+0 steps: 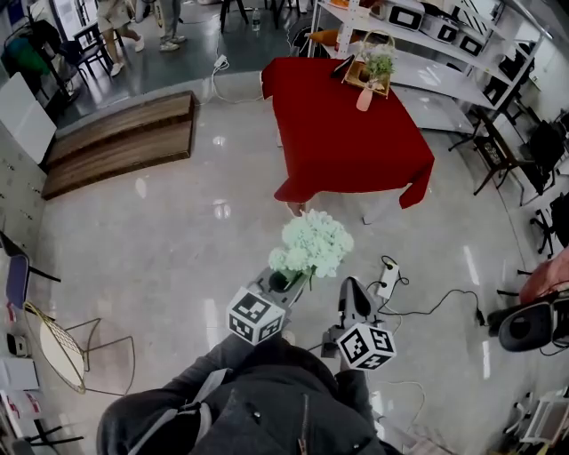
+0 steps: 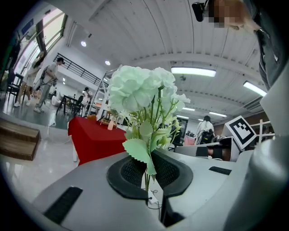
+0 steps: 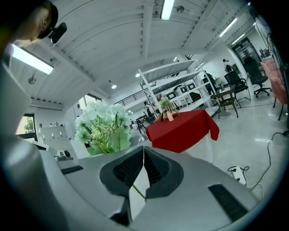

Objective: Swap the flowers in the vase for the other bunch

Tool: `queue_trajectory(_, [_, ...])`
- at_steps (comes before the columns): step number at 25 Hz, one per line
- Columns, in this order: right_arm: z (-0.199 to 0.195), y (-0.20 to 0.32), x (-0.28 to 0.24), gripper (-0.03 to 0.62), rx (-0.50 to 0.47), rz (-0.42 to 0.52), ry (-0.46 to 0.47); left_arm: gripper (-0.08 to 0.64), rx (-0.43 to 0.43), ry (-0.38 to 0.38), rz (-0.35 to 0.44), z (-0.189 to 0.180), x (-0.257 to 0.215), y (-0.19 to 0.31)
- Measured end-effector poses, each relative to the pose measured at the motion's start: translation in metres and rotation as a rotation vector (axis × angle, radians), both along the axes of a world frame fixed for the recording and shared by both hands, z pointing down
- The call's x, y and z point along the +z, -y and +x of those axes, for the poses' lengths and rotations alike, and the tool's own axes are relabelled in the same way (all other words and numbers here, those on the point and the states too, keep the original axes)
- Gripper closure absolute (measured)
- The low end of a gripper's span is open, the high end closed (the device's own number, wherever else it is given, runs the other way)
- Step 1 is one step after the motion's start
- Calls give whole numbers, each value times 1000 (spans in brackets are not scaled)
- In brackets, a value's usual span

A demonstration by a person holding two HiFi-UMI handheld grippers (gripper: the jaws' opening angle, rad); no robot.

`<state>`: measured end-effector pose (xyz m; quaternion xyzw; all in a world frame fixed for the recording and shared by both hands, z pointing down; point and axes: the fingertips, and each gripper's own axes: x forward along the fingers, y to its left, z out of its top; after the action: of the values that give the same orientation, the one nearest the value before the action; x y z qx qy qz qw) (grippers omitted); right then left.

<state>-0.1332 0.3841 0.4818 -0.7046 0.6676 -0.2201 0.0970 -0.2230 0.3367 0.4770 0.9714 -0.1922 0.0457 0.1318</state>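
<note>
A bunch of pale green-white flowers [image 1: 311, 246] stands up from my left gripper [image 1: 289, 280], which is shut on its thin stems. In the left gripper view the blooms [image 2: 144, 97] rise straight out of the closed jaws [image 2: 149, 169]. My right gripper [image 1: 354, 293] is beside it, shut, with nothing clamped; its view shows the bunch [image 3: 101, 128] off to the left. Ahead stands a table under a red cloth [image 1: 347, 133]. On it a pink vase [image 1: 366, 93] holds a greenish bunch [image 1: 380, 64], next to a wicker basket [image 1: 360, 73]. Both grippers are well short of the table.
Glossy floor lies between me and the table. A low wooden platform [image 1: 120, 142] is at left, a power strip with cables [image 1: 388, 280] at right, a wire chair [image 1: 62, 351] near left. White shelving [image 1: 444, 53] stands behind the table. People walk at the far back [image 1: 116, 27].
</note>
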Motion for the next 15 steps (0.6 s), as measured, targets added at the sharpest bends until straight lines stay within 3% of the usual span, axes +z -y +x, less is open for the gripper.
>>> queue_trajectory(6, [6,0,-4,581,29,4,55,535,-12,5,6,-2,-6,5])
queue_trajectory(15, [17,18,-7,581,42,0,63,535,-11,-5,-6,10,-8,30])
